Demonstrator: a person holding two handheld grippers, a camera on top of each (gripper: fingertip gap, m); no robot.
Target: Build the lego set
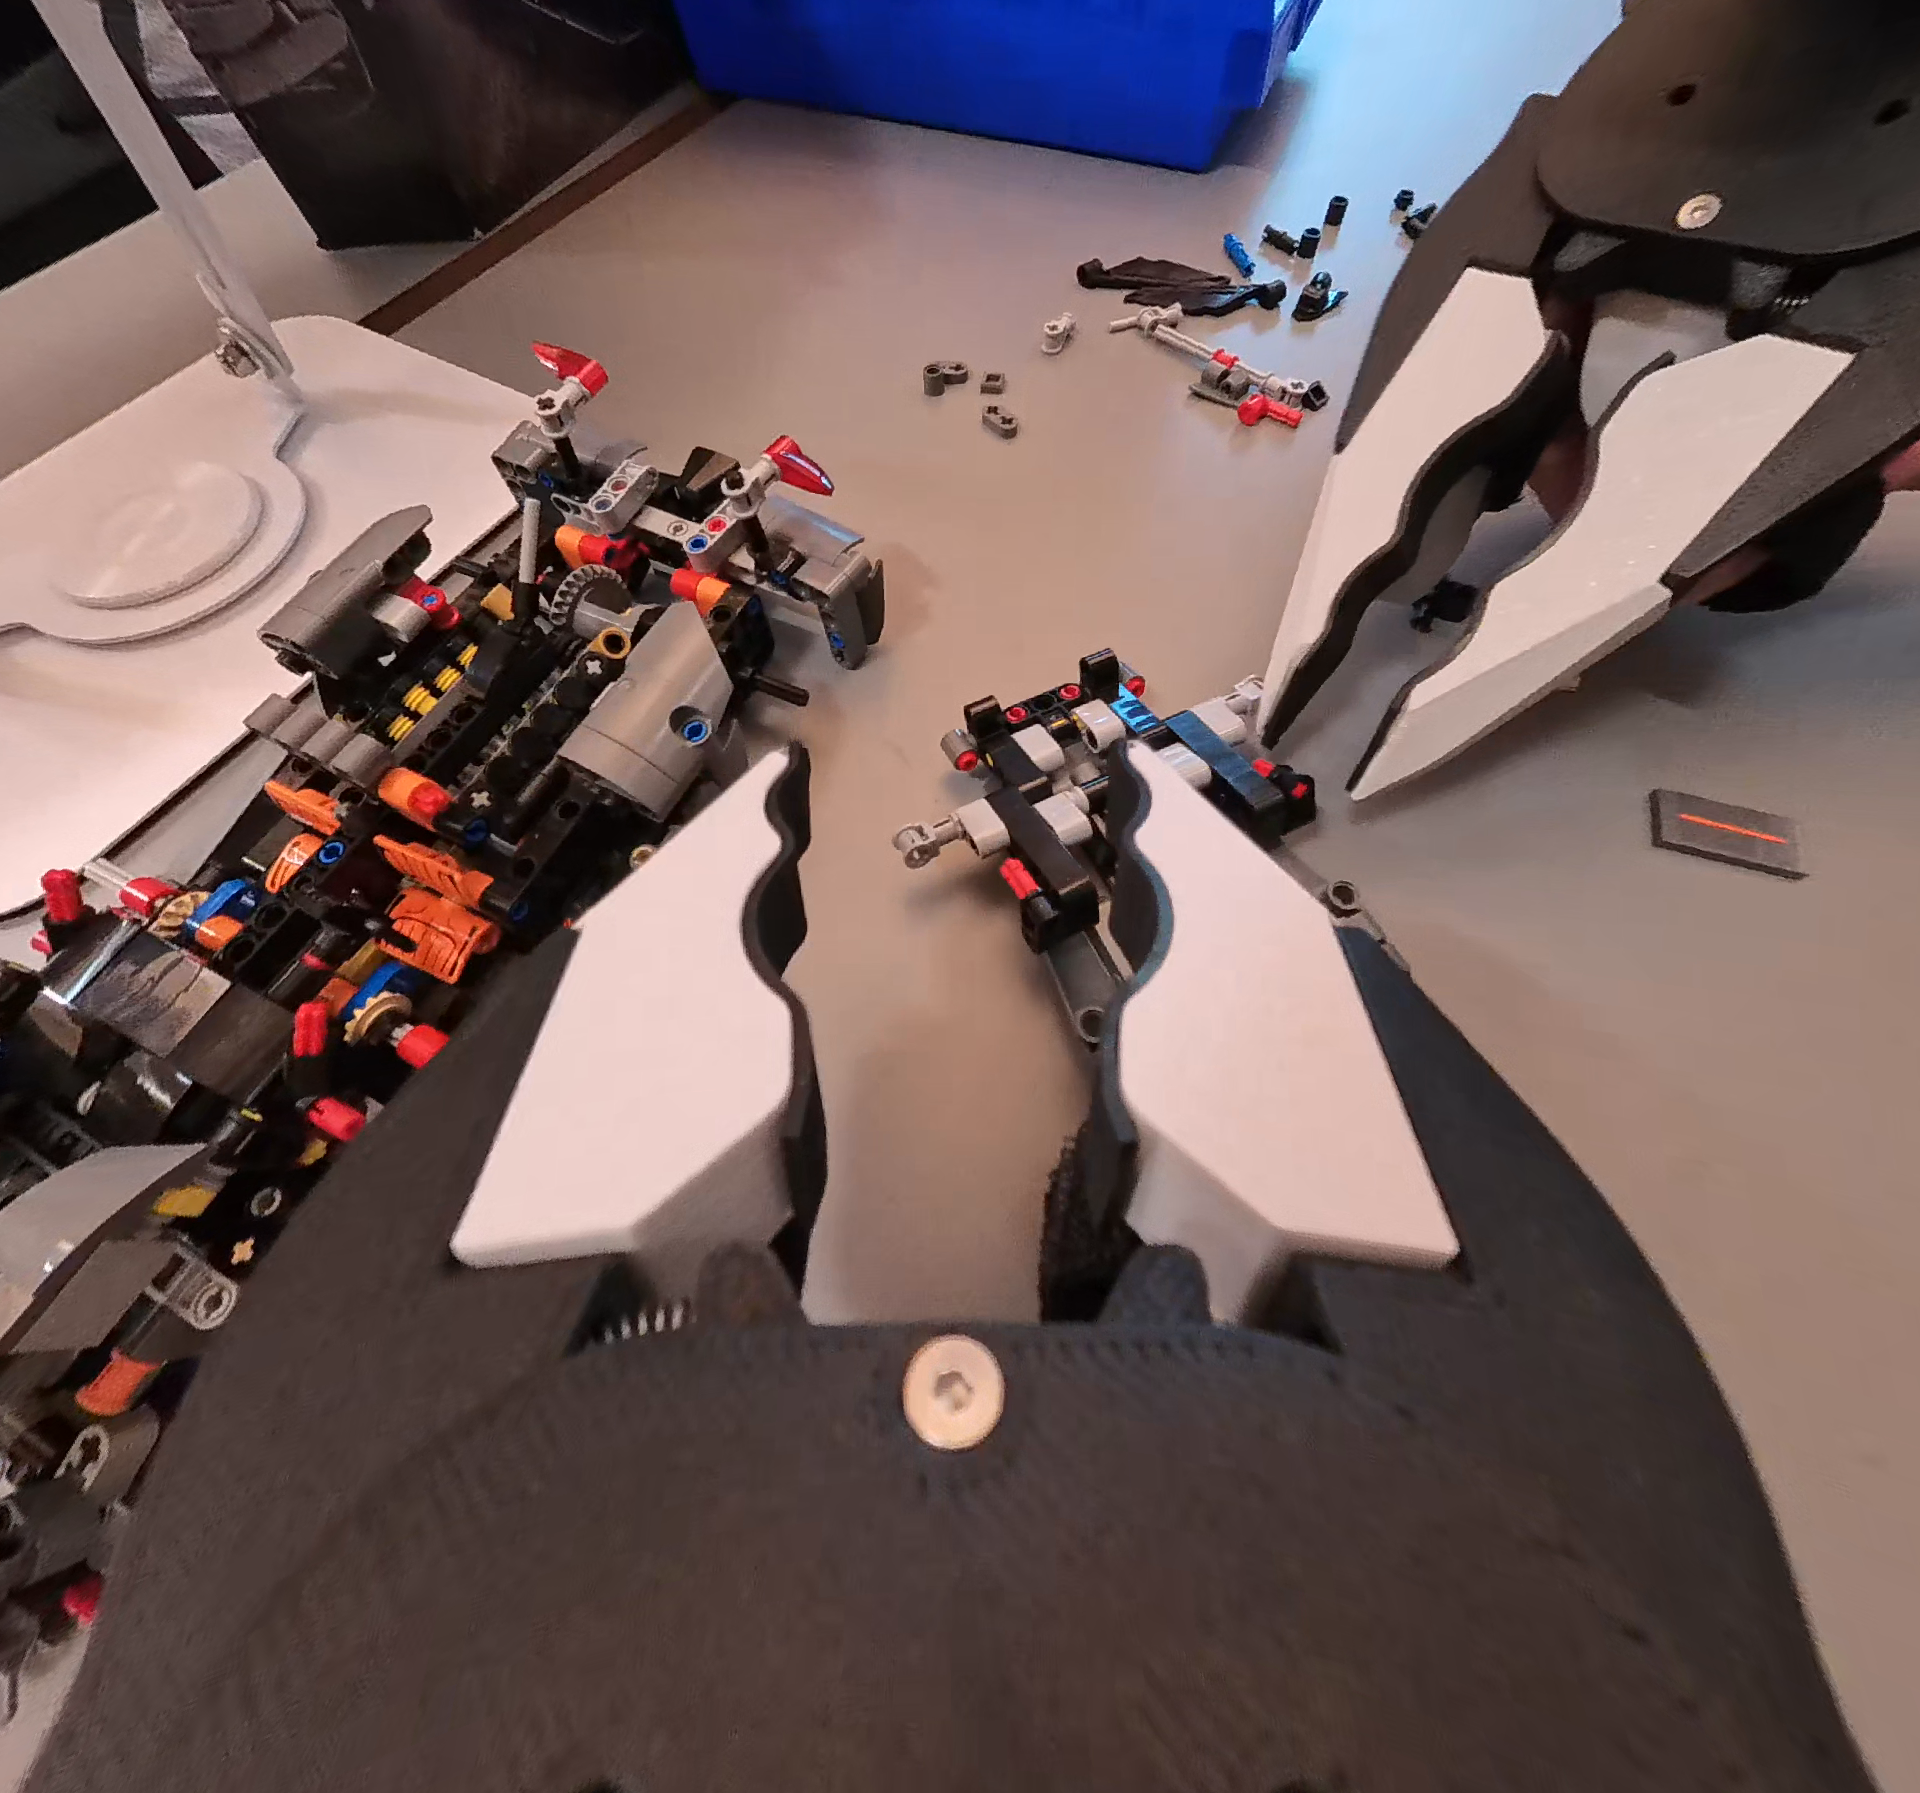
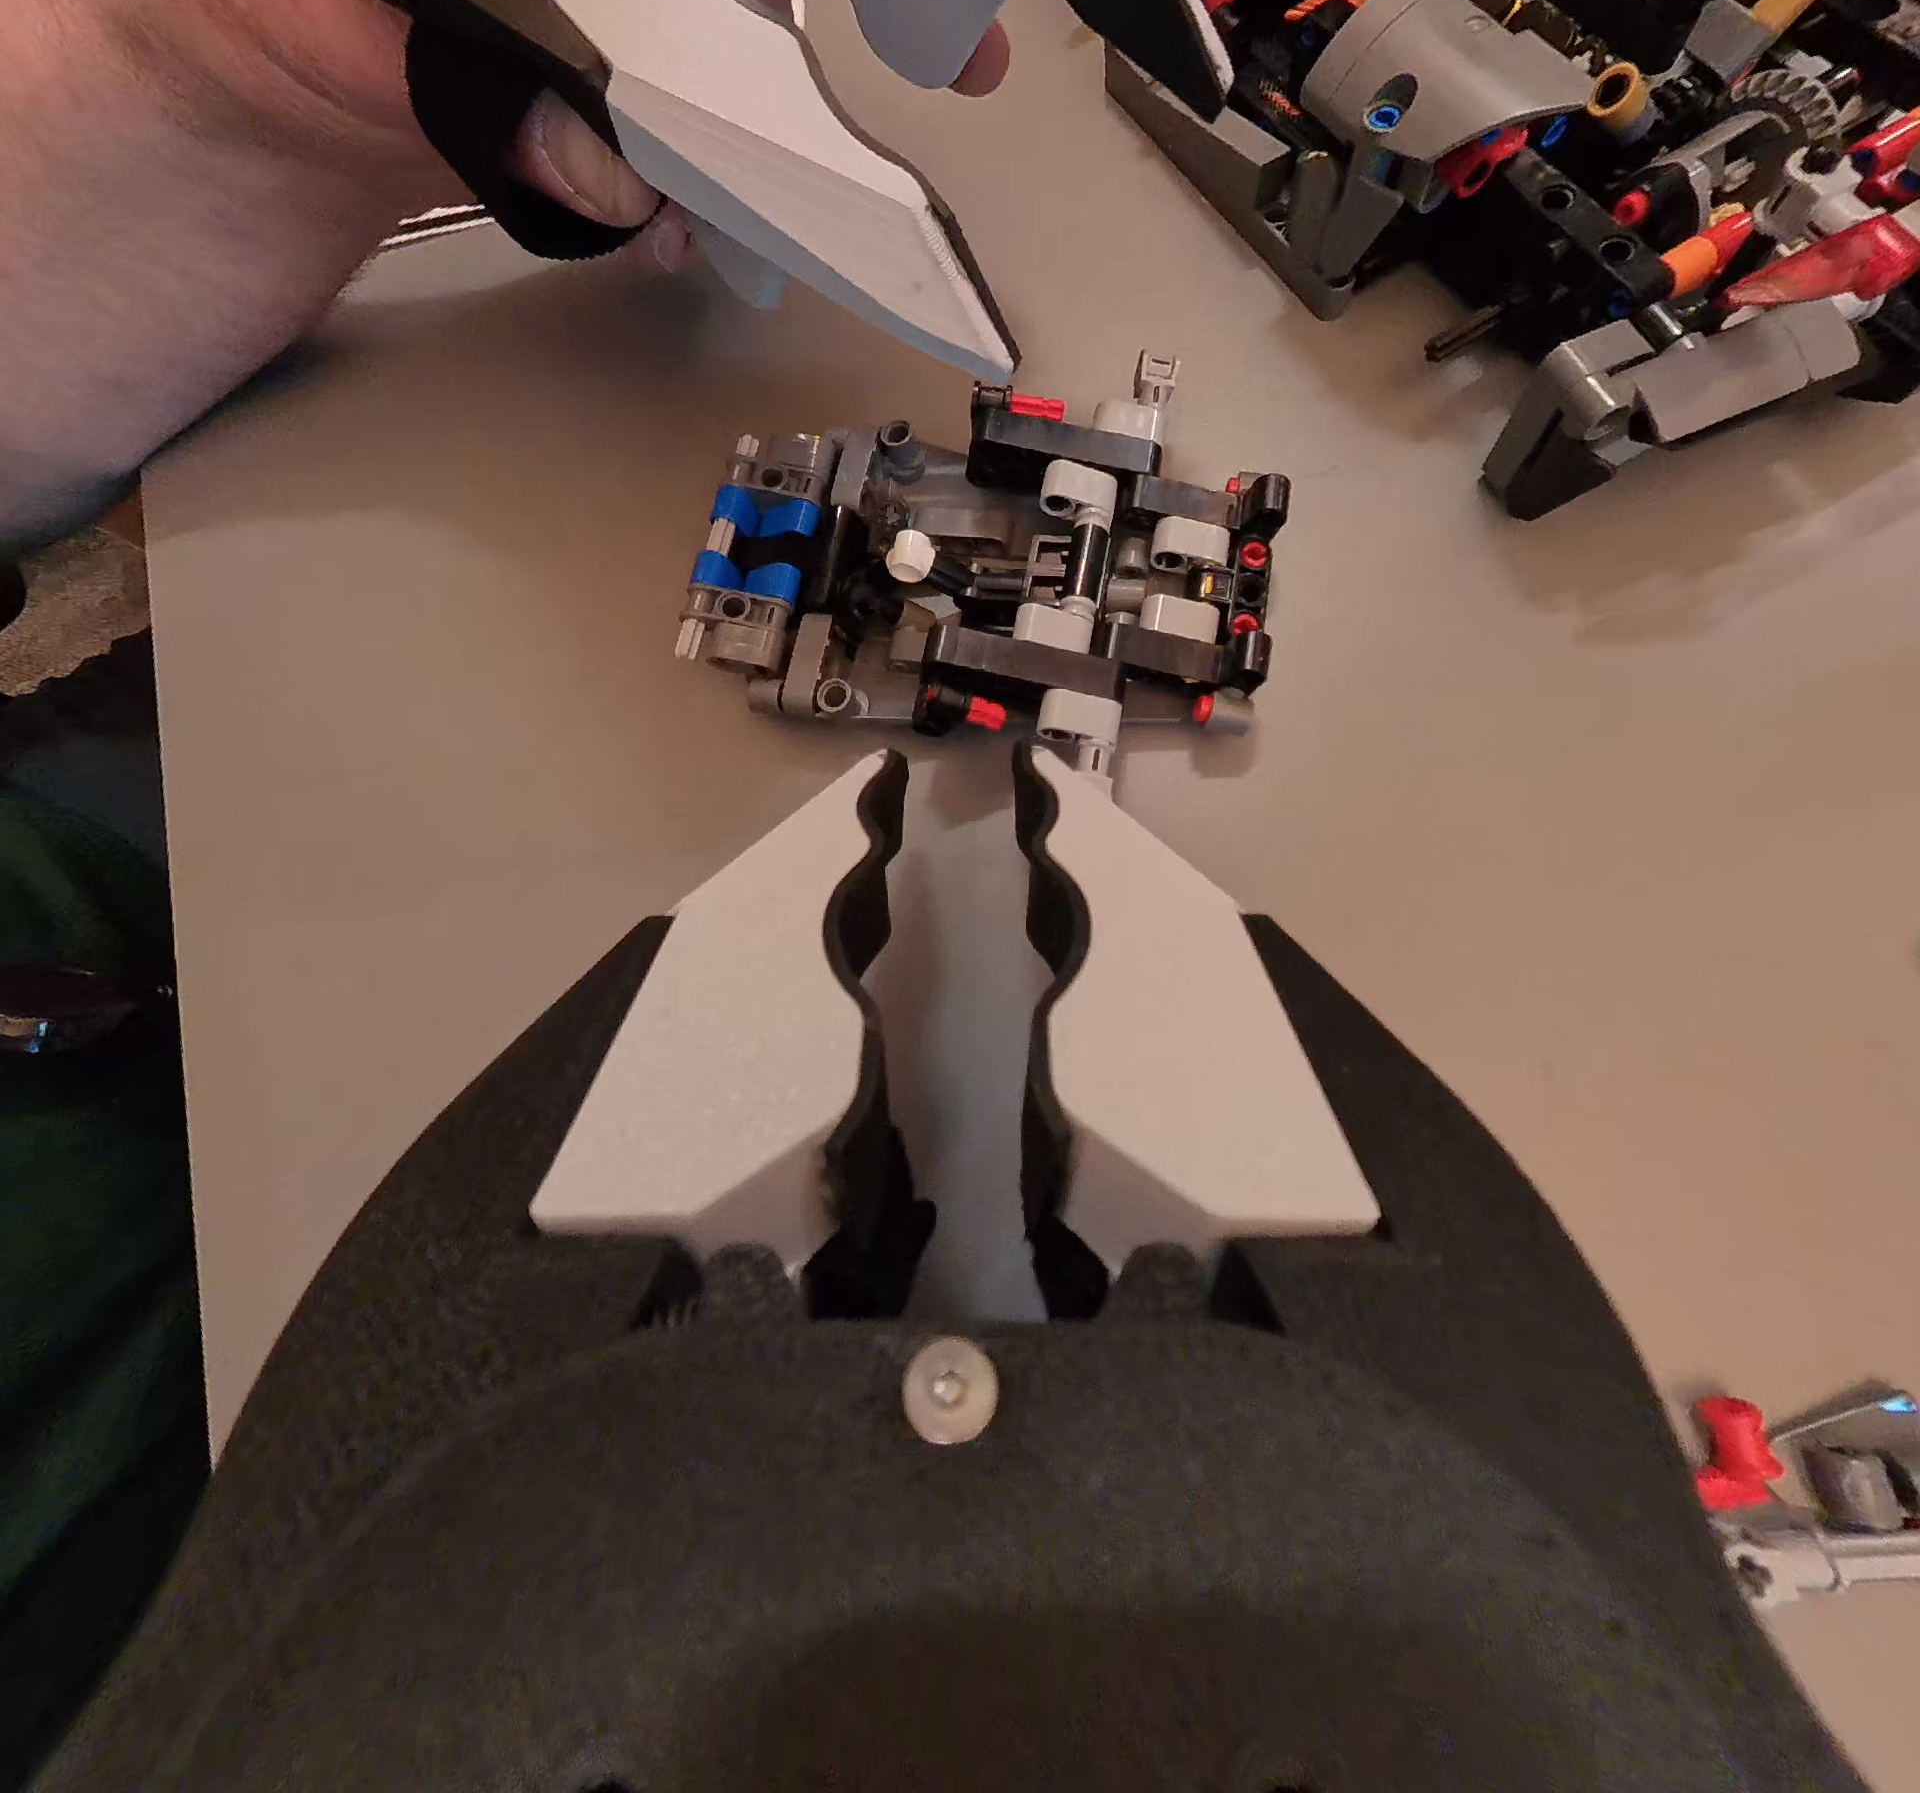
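The big vehicle model [image 1: 499, 704] looks mostly built; the small subassembly [image 2: 987, 580] lies unattached on the table [image 1: 1039, 517], loose pieces [image 1: 1226, 330] remain. Left gripper [image 1: 961, 767] and right gripper [image 2: 956, 767] are open, empty.

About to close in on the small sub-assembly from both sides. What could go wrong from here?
The small sub-assembly lies loose on the table, so the right gripper, open at its edge, may push it instead of gripping. The left gripper, open and straddling it, could snag a protruding grey pin.
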